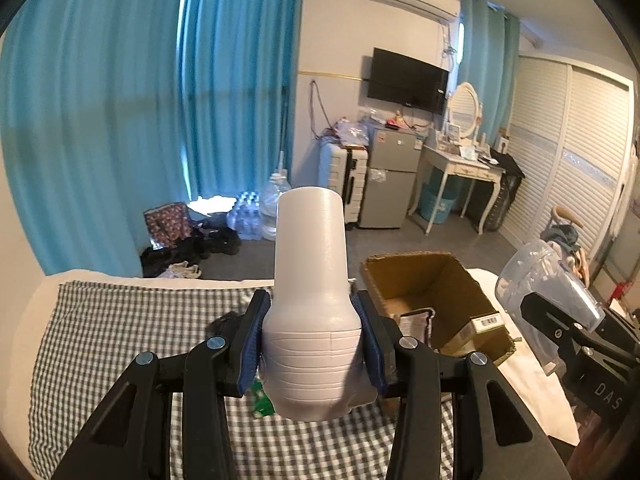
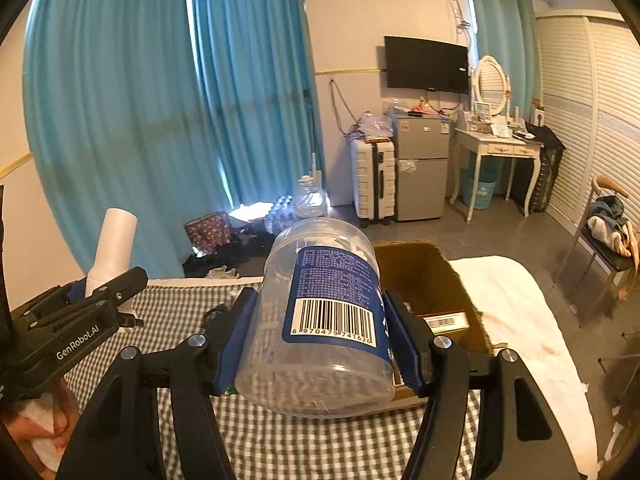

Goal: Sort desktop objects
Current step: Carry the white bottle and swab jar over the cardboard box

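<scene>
My left gripper [image 1: 310, 340] is shut on a white plastic bottle [image 1: 312, 292], held upright above the checked cloth [image 1: 120, 340]. The bottle also shows in the right wrist view [image 2: 114, 248], with the left gripper [image 2: 80, 312] at the left. My right gripper [image 2: 320, 340] is shut on a clear plastic jar [image 2: 320, 320] with a blue barcode label, held tilted above the cloth [image 2: 320, 448]. The jar shows in the left wrist view [image 1: 548, 280] at the right. An open cardboard box [image 1: 432, 292] stands just beyond both grippers; it also shows in the right wrist view [image 2: 432, 276].
The box holds a packet [image 1: 416, 320] and a labelled carton [image 1: 486, 322]. A small green item [image 1: 262, 400] lies on the cloth under the bottle. A dark object [image 2: 214, 314] lies on the cloth's far side. A white towel [image 2: 512, 312] covers the right part.
</scene>
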`<state>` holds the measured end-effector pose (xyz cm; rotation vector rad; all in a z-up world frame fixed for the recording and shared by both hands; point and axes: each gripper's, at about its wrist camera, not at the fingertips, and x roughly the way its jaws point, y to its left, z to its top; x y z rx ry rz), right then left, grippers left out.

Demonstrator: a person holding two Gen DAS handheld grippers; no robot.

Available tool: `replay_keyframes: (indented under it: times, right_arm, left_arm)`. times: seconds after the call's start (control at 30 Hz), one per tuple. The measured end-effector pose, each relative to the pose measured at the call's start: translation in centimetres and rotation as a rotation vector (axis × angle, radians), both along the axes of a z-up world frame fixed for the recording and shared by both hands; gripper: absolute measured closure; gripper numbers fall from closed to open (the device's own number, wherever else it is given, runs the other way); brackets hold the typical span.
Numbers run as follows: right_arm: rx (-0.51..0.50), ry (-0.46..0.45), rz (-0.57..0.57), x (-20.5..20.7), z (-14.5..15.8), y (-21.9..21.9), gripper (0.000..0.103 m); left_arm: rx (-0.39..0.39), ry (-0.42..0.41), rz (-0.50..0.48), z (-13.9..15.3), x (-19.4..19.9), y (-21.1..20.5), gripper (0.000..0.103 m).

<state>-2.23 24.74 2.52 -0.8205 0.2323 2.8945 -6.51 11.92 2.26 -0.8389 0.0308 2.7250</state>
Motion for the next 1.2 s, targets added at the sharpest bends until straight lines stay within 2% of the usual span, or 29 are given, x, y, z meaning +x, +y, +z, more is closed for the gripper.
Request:
replay_keyframes:
  times: [0.27, 0.67, 0.93, 1.2]
  right_arm:
    - [-0.034, -0.025, -0.037, -1.1, -1.3, 4.5, 0.041]
    - [-0.033, -0.082, -0.093, -3.5, -3.8, 9.6, 0.041]
    - [-0.049, -0.123, -0.095, -6.9, -6.7, 11.6, 0.041]
    - [-0.057, -0.166, -0.086, -11.3, -9.7, 14.0, 0.041]
  left_arm:
    - [-0.016, -0.030, -0.055, -1.4, -2.0, 4.7, 0.059]
    - [-0.030, -0.085, -0.148, -4.2, -6.5, 13.5, 0.059]
    - [-0.050, -0.145, -0.183, -7.9, -9.9, 17.7, 0.059]
    - [-0.074, -0.205, -0.198, -12.1, -12.7, 19.9, 0.059]
